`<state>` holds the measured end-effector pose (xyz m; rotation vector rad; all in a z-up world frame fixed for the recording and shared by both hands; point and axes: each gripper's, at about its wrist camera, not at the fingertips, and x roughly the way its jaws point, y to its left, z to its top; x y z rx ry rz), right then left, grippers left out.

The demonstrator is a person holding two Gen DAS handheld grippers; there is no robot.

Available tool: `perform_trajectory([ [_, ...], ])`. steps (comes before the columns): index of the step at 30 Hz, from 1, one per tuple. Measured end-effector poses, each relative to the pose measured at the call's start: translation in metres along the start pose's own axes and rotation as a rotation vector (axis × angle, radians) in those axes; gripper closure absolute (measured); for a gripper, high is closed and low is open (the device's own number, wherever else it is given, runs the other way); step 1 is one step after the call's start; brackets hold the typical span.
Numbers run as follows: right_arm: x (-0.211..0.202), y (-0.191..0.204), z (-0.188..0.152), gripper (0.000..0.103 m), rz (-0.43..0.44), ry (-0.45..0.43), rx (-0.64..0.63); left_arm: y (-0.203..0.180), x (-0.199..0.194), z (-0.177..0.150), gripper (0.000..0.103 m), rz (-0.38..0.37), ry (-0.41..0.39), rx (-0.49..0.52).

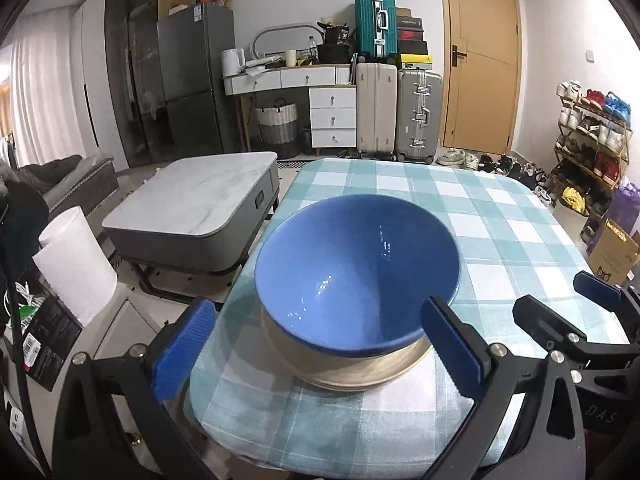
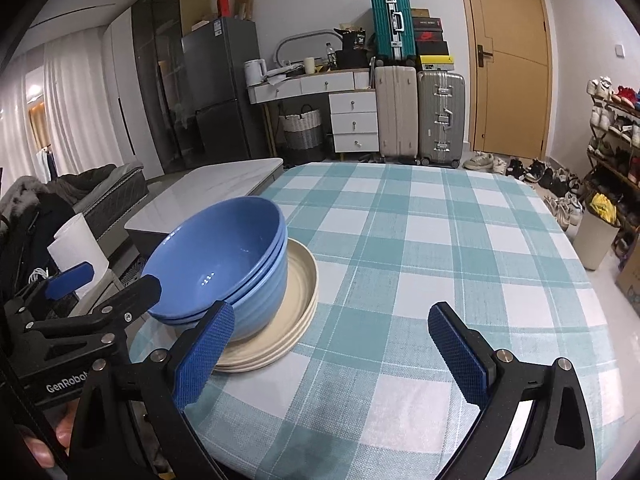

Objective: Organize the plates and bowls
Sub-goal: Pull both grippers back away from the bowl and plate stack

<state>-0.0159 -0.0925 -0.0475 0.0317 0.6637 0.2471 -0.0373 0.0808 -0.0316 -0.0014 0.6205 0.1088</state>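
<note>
**Stack looks finished**

Blue bowls (image 2: 224,276) nested on cream plates (image 2: 296,304) at the table's (image 2: 420,240) left edge. Left gripper (image 1: 320,344) and right gripper (image 2: 332,356) both wide open, empty. Nothing visible left to sort.

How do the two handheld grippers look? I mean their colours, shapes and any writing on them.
Both the left gripper and the right gripper have black angular frames with silver screws. Their fingers carry flat blue pads with a fine ribbed texture. White lettering beginning "GenRobo" shows on the left gripper's body in the right wrist view.
</note>
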Motion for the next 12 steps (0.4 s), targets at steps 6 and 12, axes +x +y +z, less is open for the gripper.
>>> perform_trajectory([
  [6, -0.0006, -0.0046, -0.0024, 0.004, -0.008, 0.007, 0.023, -0.0015, 0.0007, -0.001, 0.0, -0.001, 0.005, 0.005],
  [12, -0.0012, -0.0055, -0.0036, 0.004, -0.014, 0.007, 0.018, -0.0026, -0.0009, -0.0031, 0.0, 0.033, -0.021, 0.013],
])
